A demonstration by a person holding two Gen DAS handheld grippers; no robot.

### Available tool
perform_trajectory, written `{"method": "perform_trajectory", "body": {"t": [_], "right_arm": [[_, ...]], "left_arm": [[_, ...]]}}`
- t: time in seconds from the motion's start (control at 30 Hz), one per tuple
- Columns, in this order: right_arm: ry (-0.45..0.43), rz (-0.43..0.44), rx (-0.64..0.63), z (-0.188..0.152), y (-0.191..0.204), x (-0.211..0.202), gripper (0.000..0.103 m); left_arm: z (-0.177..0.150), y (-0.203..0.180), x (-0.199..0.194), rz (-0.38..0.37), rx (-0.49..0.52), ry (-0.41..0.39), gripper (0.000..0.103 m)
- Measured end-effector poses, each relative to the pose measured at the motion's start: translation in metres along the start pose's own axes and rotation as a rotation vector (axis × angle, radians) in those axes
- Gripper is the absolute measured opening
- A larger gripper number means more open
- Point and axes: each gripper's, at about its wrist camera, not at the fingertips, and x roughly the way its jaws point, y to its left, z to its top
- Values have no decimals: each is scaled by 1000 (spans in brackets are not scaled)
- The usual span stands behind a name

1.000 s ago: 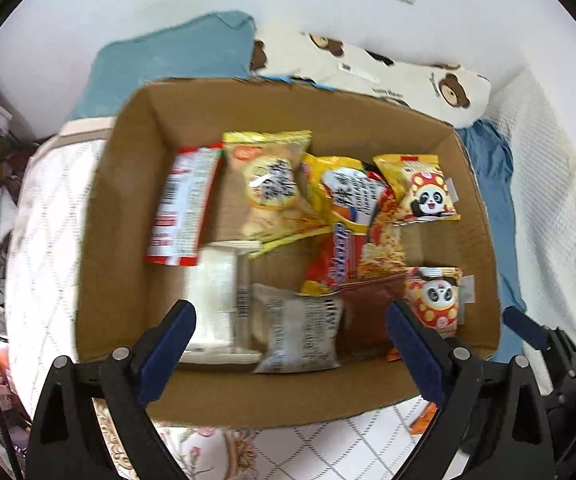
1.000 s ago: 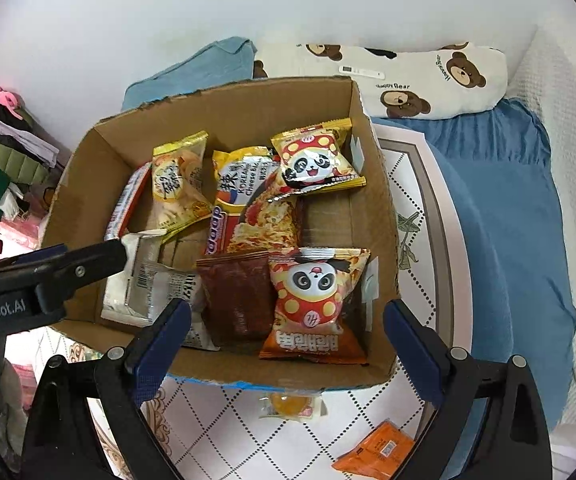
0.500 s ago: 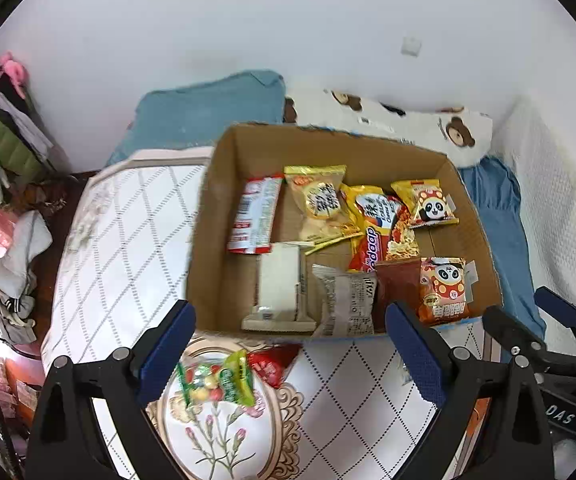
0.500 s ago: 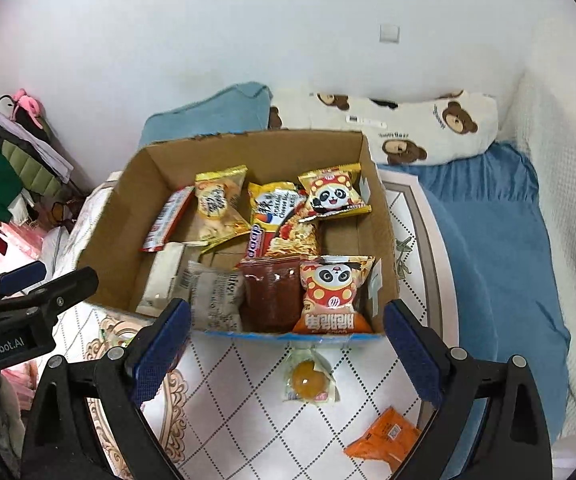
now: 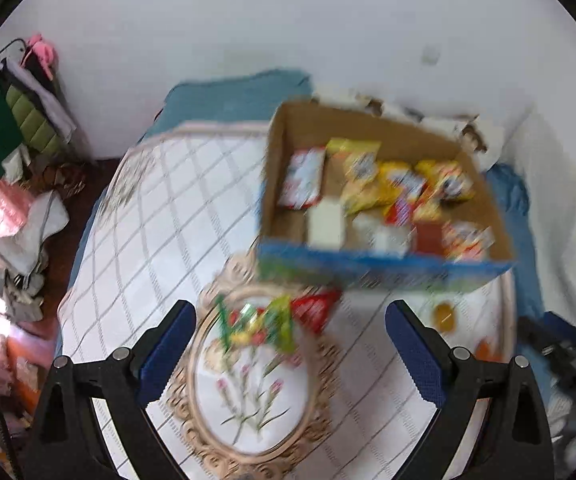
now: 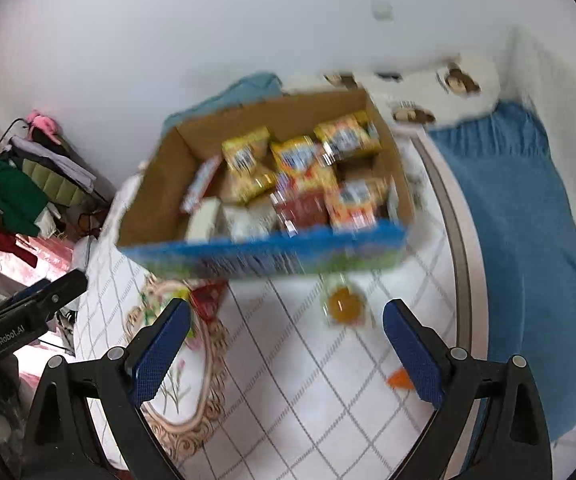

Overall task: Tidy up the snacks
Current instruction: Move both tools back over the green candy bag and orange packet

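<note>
Cardboard box (image 5: 484, 196) of snack packets is sitting upper right of centre in the left wrist view, on a white quilt (image 5: 159, 216). Left gripper (image 5: 290, 344) is hanging wide apart, gripping nothing, above a green candy bag (image 5: 255, 324) and a red packet (image 5: 316, 310). Right gripper (image 6: 285, 344) is gaping likewise, empty; an orange jelly cup (image 6: 344, 304) is lying just below the box's blue front, an orange packet (image 6: 400, 378) lower right. Both views are blurring.

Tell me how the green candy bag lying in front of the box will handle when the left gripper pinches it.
The green candy bag looks like thin, glossy film, so probably floppy and somewhat slippery. The small coloured pieces inside suggest loose contents that may shift and sag. It lies flat on the soft quilt, so the open left gripper may press in.
</note>
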Motion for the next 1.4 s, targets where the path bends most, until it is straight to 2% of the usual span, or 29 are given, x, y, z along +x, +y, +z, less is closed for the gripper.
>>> {"method": "perform_trajectory", "body": {"t": [0.2, 0.33, 0.5, 0.67, 0.73, 0.83, 0.93, 1.13, 1.2, 1.27, 1.37, 1.4], "right_arm": [[87, -30, 203, -33, -68, 29, 99], [106, -61, 333, -49, -118, 40, 99], [119, -121, 406, -60, -161, 57, 98], [206, -107, 511, -77, -191, 97, 85], [221, -74, 488, -82, -180, 106, 81], [258, -3, 404, -82, -147, 115, 80], [298, 66, 316, -83, -108, 120, 80], [296, 59, 195, -77, -65, 115, 80], [299, 54, 174, -75, -55, 114, 80], [305, 57, 162, -73, -45, 116, 80], [304, 62, 144, -70, -31, 117, 80], [305, 67, 138, -71, -26, 115, 80]], "left_arm": [[-26, 24, 65, 83, 5, 165, 97], [-33, 23, 100, 130, 55, 211, 97], [-35, 19, 131, 139, 98, 277, 97], [-33, 18, 148, 151, 135, 287, 97], [-32, 16, 153, 145, 159, 289, 97], [-31, 11, 160, 105, 202, 306, 97], [-36, -5, 163, 88, 299, 321, 97], [-48, -46, 161, 154, 654, 271, 97], [-54, -56, 168, 169, 770, 283, 97], [-61, -64, 174, 165, 850, 300, 97], [-62, -64, 175, 137, 872, 268, 96], [-62, -64, 174, 128, 874, 264, 89]]}}
